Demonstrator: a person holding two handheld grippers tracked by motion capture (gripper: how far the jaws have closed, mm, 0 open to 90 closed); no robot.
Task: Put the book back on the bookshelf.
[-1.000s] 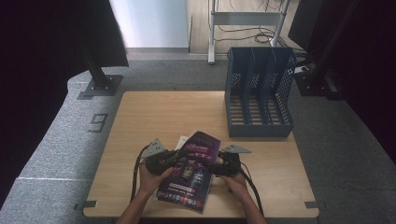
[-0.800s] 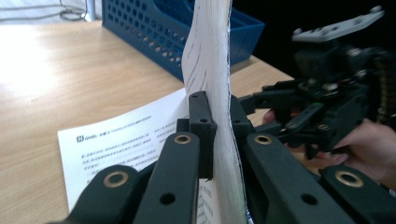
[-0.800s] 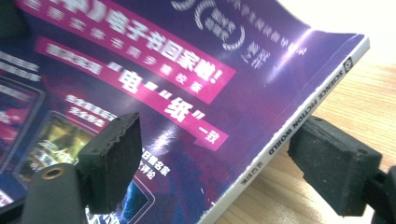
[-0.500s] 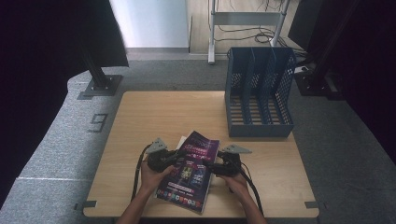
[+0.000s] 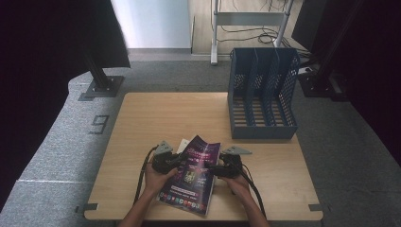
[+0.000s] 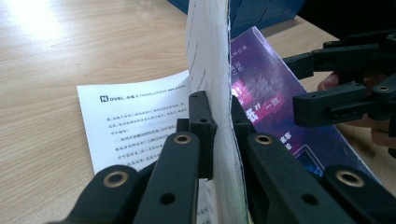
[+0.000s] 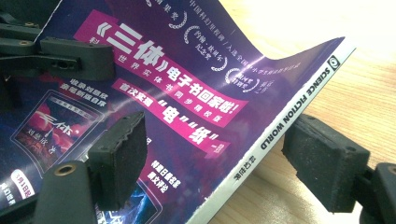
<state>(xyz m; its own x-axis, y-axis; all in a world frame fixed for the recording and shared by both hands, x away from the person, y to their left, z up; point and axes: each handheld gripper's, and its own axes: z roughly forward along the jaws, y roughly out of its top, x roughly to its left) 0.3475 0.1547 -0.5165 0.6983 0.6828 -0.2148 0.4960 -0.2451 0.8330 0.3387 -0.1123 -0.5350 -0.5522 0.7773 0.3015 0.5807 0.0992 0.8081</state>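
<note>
Left gripper (image 6: 212, 140) jaws clamp the magazine (image 5: 191, 175) pages. Right gripper (image 7: 224, 163) jaws gape wide, spine between them, nothing gripped. Probably best to seat deeper over the spine before closing, keeping it on the counter (image 5: 156, 118).

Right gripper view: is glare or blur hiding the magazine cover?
Right gripper view: table blown out white top right, magazine cover text sharp, near jaw pads soft. Left gripper view: glare on the wood top left, lifted page edge blurred. High view: evenly lit, dark surroundings.
</note>
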